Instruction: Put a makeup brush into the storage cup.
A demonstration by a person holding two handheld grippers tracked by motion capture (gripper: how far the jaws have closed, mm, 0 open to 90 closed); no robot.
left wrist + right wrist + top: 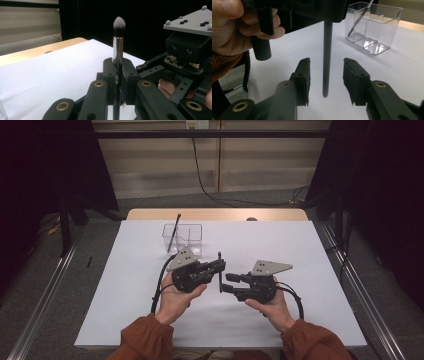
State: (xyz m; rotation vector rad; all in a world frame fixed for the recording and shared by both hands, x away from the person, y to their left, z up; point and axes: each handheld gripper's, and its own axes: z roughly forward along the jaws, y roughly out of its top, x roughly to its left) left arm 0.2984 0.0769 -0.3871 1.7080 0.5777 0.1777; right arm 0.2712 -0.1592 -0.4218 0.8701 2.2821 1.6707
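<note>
At centre of the high view, on the white desk (125, 310): left of middle, left gripper (220, 265) in a hand, closed tight on a makeup brush (220, 272) held upright, handle hanging below the jaws, clear of the desk. Above it, toward upper centre, a clear divided organizer (183, 239) with a thin dark brush (174, 231) leaning in its left compartment. Right of middle, right gripper (226, 283) in the other hand, pointing left at the brush's lower handle, well apart from the organizer. In the left gripper view, at centre: makeup brush (118, 50) clamped between the black jaws, silver ferrule and pale-tipped bristles rising above them; at far right, right gripper body with its grey plate. In the right gripper view, upper left: hand and dark left gripper body; centre: brush handle (327, 60) hanging down between the right gripper's (326, 81) jaws, jaws partly open, a clear gap either side, pads off the handle, nothing gripped; upper right: organizer (374, 27) on the desk.
</note>
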